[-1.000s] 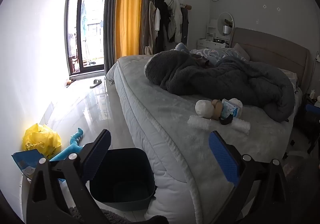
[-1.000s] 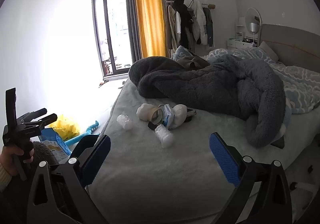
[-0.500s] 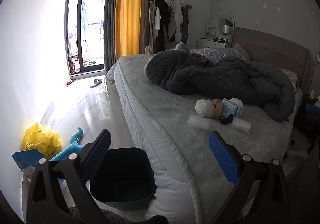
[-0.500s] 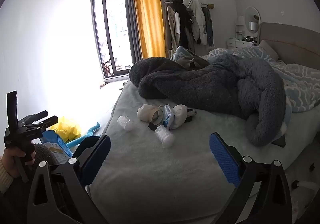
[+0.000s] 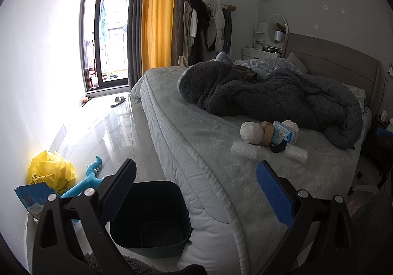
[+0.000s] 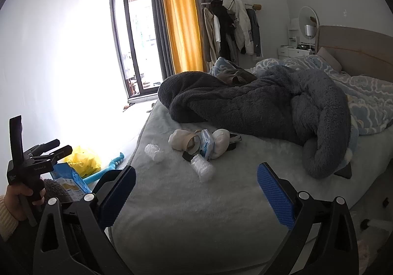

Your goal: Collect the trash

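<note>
A heap of trash lies on the grey bed [image 5: 208,132]: white crumpled wads [image 6: 180,139], a cardboard tape roll [image 6: 192,144], a blue tissue pack [image 6: 207,143] and two clear bubble-wrap rolls [image 6: 202,168]. The left wrist view shows the same heap, with the blue tissue pack [image 5: 283,133] in it. A dark bin [image 5: 149,216] stands on the floor beside the bed. My left gripper [image 5: 196,192] hangs open over the bin and mattress edge, empty. My right gripper [image 6: 196,195] is open above the bed, short of the heap, also empty.
A dark fleece blanket [image 6: 245,103] lies bunched behind the heap. On the floor by the wall lie a yellow bag [image 5: 50,173], a blue packet [image 5: 32,197] and a blue toy [image 5: 92,176]. A hand [image 6: 18,197] grips the left gripper's handle at the right view's left edge.
The right gripper has drifted slightly closer over the bed. The left view is nearly unchanged. Both grippers stay open.
</note>
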